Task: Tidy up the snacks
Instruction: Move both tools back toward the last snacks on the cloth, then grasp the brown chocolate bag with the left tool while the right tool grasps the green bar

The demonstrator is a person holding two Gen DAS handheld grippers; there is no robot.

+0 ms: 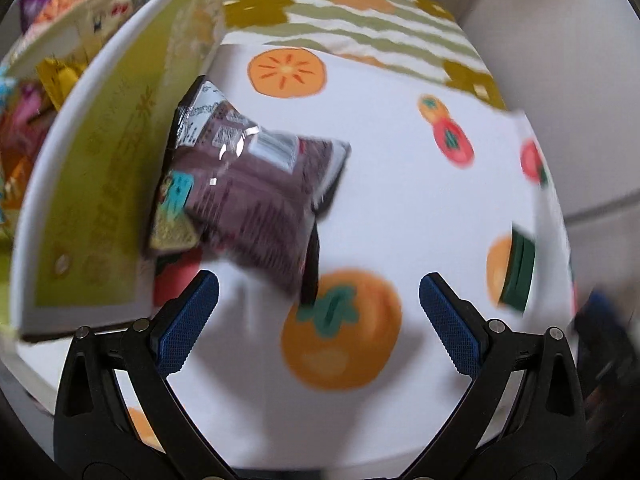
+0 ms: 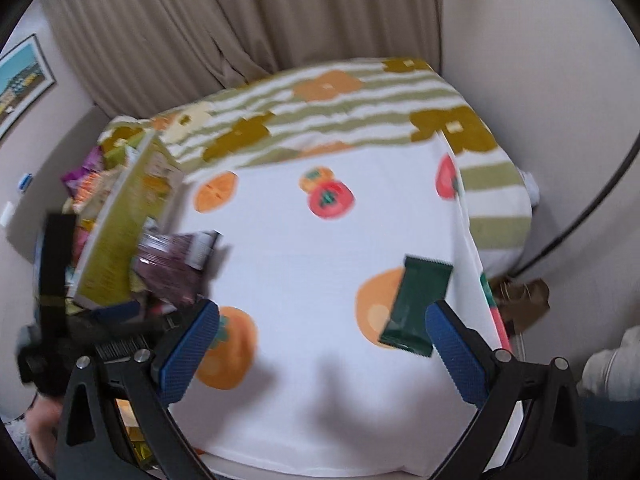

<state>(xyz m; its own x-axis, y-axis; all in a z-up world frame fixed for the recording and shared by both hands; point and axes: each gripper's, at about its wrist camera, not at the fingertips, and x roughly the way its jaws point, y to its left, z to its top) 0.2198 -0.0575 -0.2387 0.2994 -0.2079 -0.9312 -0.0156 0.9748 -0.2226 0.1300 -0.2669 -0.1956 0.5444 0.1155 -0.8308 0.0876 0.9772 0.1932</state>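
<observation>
A dark purple snack bag [image 1: 248,196] lies tilted against the side of a green box [image 1: 108,200], just ahead of my open, empty left gripper [image 1: 320,300]. The box holds several colourful snack packs [image 1: 52,4]. In the right wrist view the purple bag [image 2: 172,268] leans on the green box [image 2: 124,220] at the left. A dark green snack bar [image 2: 416,304] lies on the cloth close to the right finger of my open, empty right gripper [image 2: 322,328]. The left gripper [image 2: 116,316] shows blurred at the left.
The table carries a white cloth with orange and red fruit prints [image 2: 320,240] over a green striped cloth [image 2: 360,120]. Beige curtains [image 2: 240,20] hang behind. A brown paper bag [image 2: 524,304] sits beyond the table's right edge.
</observation>
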